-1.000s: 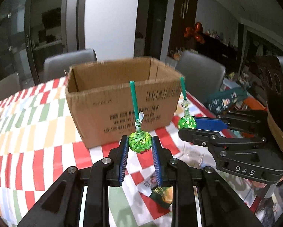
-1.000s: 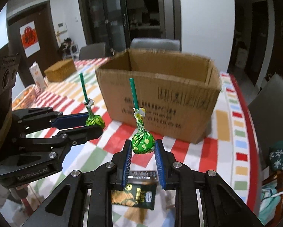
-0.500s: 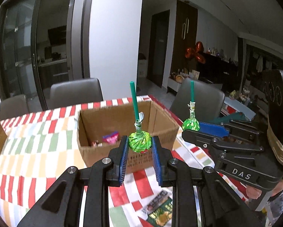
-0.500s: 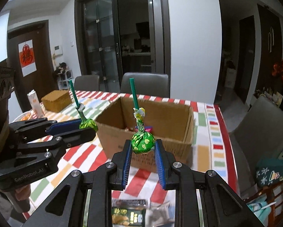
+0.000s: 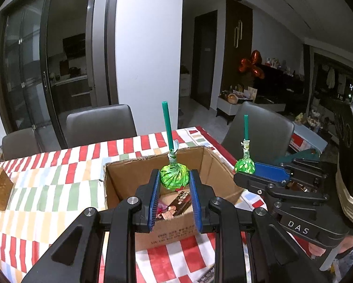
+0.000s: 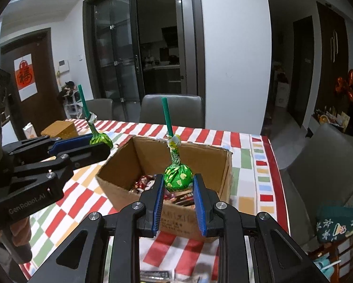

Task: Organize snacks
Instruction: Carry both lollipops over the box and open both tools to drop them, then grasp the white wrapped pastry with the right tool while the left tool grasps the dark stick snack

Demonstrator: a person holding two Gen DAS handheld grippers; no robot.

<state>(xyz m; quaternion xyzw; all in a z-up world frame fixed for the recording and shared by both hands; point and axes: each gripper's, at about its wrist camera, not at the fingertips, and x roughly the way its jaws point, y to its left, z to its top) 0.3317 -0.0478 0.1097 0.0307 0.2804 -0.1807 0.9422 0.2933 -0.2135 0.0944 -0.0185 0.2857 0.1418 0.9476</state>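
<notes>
Each gripper grips a green-wrapped lollipop with a green stick pointing up. My left gripper [image 5: 174,182] is shut on one lollipop [image 5: 174,178], held above the near wall of the open cardboard box [image 5: 134,176]. My right gripper [image 6: 178,182] is shut on the other lollipop [image 6: 178,176], also over the box [image 6: 119,172]. From the left wrist the right gripper [image 5: 246,168] shows beside the box's right wall. From the right wrist the left gripper [image 6: 101,140] shows left of the box. Wrapped snacks [image 6: 143,182] lie inside the box.
The box stands on a table with a red, green and white chequered cloth [image 5: 46,181]. Loose snack packets [image 6: 156,274] lie on the cloth near me. A small wicker box [image 6: 59,128] sits at the far left. Grey chairs [image 5: 101,125] ring the table.
Both grippers have risen with their lollipops and come over the box. Earlier I faced the box's side wall; now I look down into it and see the snacks inside.
</notes>
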